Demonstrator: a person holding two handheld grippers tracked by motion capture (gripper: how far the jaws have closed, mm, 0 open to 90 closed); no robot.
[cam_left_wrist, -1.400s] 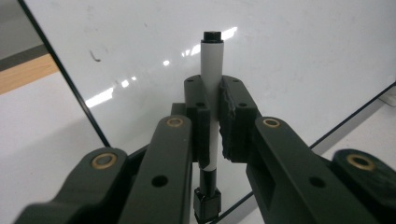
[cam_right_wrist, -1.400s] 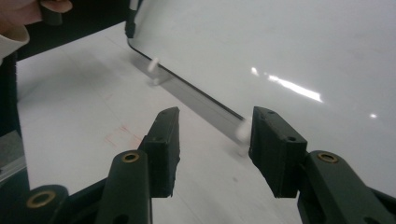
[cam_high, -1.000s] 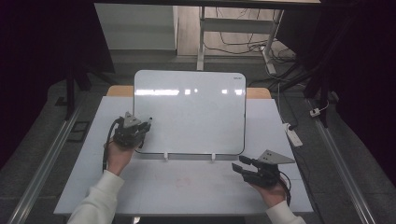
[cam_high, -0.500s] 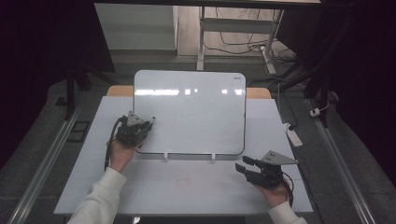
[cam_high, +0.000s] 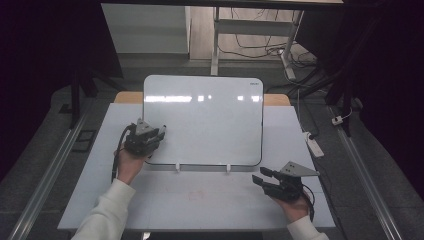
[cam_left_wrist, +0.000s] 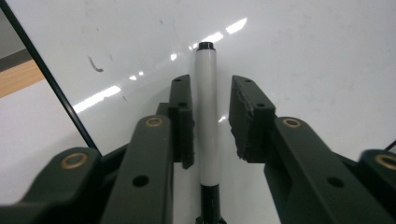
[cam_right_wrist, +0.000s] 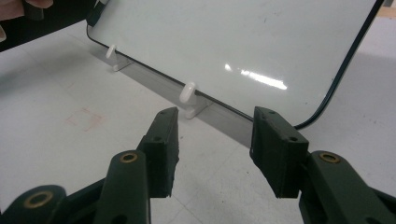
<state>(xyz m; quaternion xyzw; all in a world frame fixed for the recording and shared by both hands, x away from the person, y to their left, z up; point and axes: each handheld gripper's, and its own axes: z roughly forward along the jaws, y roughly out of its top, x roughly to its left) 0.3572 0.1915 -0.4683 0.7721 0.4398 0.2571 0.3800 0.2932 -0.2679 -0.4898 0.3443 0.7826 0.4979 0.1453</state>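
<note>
Left gripper view | left gripper (cam_left_wrist: 211, 116) fingers just released marker (cam_left_wrist: 207, 121) | right gripper (cam_right_wrist: 215, 149) unchanged, released

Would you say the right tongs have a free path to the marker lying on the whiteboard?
Probably yes: the right tongs stand open and empty in front of the whiteboard, but the left tongs, just opening, straddle the marker and crowd it.
</note>
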